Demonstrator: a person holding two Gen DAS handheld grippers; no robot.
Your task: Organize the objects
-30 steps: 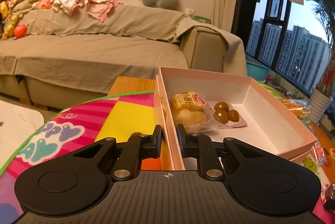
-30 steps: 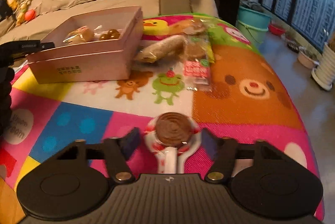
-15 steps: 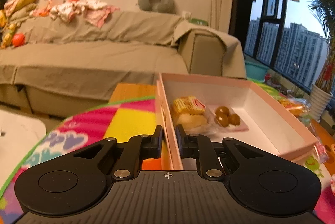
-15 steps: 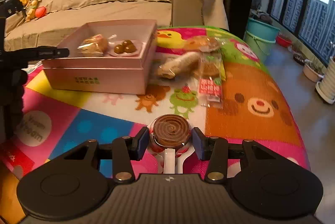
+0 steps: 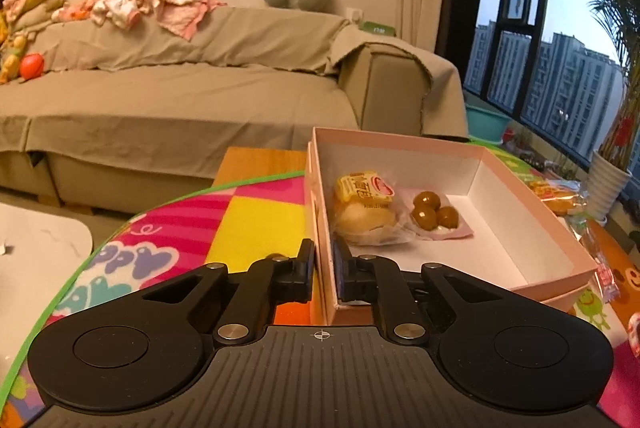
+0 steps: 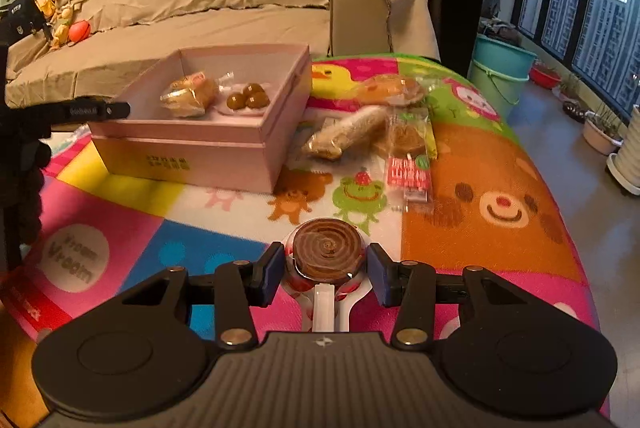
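A pink open box [image 5: 400, 142] stands on the colourful play mat. It holds a wrapped bun [image 5: 364, 216] and a packet of brown balls [image 5: 434, 214]. My left gripper [image 5: 324, 268] is shut on the box's near side wall, one finger inside and one outside. The right wrist view shows the same box [image 6: 192, 152] at upper left, with the left gripper [image 6: 100, 110] at its left edge. My right gripper [image 6: 326, 268] is shut on a brown swirl lollipop [image 6: 328, 252] in a clear wrapper, its white stick pointing back toward the camera.
Loose snacks lie right of the box: a long roll pack [image 6: 348, 136], a round biscuit pack [image 6: 404, 138], a red packet [image 6: 410, 174] and a wrapped bun [image 6: 392, 88]. A covered sofa [image 6: 240, 12] stands behind. Teal buckets [image 6: 500, 68] sit on the floor past the mat's right edge.
My right jaws have narrowed onto the lollipop and risen slightly with it. My left jaws have pinched tighter on the box wall; that hand has stayed put.
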